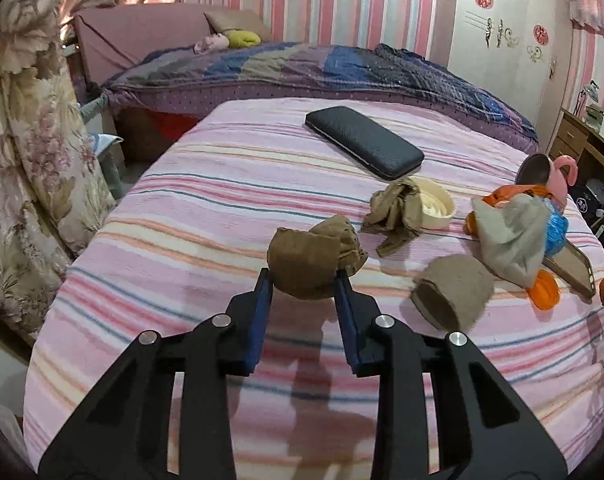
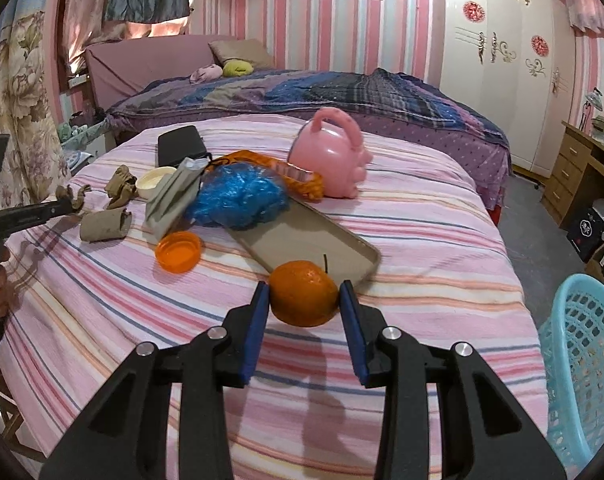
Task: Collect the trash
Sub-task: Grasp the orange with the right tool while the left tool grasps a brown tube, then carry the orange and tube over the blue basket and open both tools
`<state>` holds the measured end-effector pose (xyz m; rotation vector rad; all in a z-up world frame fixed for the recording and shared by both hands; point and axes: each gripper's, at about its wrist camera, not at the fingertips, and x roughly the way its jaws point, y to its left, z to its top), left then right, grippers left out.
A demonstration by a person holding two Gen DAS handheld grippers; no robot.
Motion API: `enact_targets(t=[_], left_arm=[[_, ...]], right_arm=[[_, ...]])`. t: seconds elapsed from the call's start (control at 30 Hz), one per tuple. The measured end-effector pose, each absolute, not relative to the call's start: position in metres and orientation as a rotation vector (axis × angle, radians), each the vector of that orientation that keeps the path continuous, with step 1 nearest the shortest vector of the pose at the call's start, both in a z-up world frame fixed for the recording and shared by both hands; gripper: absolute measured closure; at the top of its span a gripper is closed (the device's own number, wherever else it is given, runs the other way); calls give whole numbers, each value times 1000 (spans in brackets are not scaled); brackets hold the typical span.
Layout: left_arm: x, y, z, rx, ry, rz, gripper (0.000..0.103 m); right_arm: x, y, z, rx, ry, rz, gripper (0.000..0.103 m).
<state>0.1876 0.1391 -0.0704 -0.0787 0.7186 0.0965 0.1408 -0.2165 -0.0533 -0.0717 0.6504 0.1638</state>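
Pickup step, both sides loaded. Left hand-held gripper [image 1: 302,280] is clamped on a balled brown stocking [image 1: 308,264], just above the striped bed [image 1: 222,184]. Right hand-held gripper [image 2: 304,294] pinches an orange [image 2: 304,294] near the phone case [image 2: 302,236]. Next, I'd say — carry both to the blue basket [image 2: 582,360] at the bed's right, then release w/ jaws over the rim.

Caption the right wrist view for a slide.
Right gripper clamps an orange above the striped bed, blue basket alongside.
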Motion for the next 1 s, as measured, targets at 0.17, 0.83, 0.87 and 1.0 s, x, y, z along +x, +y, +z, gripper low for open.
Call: enact_targets(t=[0.17,0.83,0.87,1.0], left_arm=[[154,121,-65,-42,677,110,73],[113,18,-49,-54,597,2,73],[114,12,-49,-53,598,-9,73],[121,-16,-48,-29,601,-55,73]], right_arm=[[133,-228,-53,-66,637,151,66],[99,-291,-40,-48,561,60,66],[97,-298,-38,-47,555,45,66],[88,-325,-32,-29,535,-4,66]])
